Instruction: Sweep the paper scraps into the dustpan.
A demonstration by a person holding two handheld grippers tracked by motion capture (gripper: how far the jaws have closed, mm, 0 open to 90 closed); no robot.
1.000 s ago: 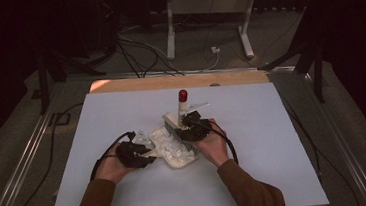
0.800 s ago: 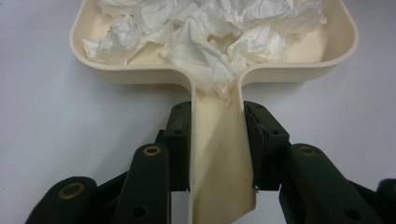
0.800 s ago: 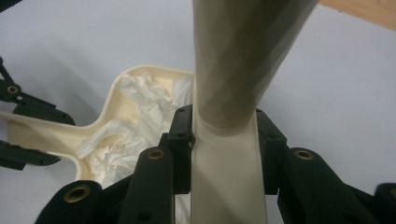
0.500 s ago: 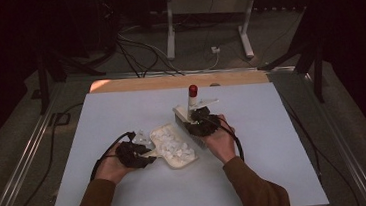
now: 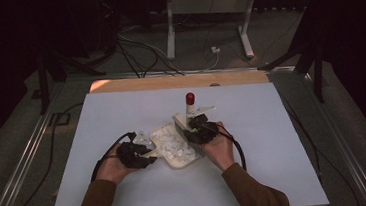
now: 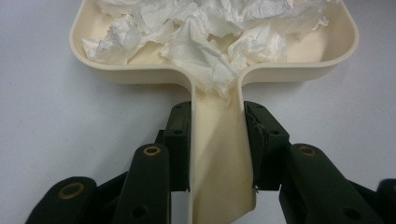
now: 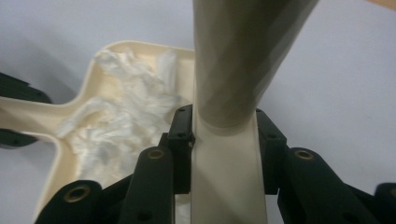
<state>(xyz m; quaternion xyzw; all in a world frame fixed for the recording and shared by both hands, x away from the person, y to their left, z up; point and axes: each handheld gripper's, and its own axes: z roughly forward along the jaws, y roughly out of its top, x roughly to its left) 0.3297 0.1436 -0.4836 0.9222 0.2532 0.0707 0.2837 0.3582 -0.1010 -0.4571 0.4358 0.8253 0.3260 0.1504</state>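
With your left gripper (image 6: 217,135) clamped on the dustpan (image 6: 140,74) handle and your right gripper (image 7: 224,135) clamped on the brush (image 7: 243,60) handle between its jaws, hold the pan flat while sweeping the tissue (image 6: 205,42) in.

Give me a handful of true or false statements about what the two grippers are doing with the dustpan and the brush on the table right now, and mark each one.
1. The left gripper is clamped on the handle of the cream plastic dustpan. True.
2. The dustpan holds crumpled white tissue paper. True.
3. The right gripper hangs open above the table, holding nothing. False: its jaws are closed on the cream handle of a small brush.
4. The dustpan lies on a dark green cloth. False: it lies on the pale white tabletop.
5. The brush handle ends in a red tip. True.
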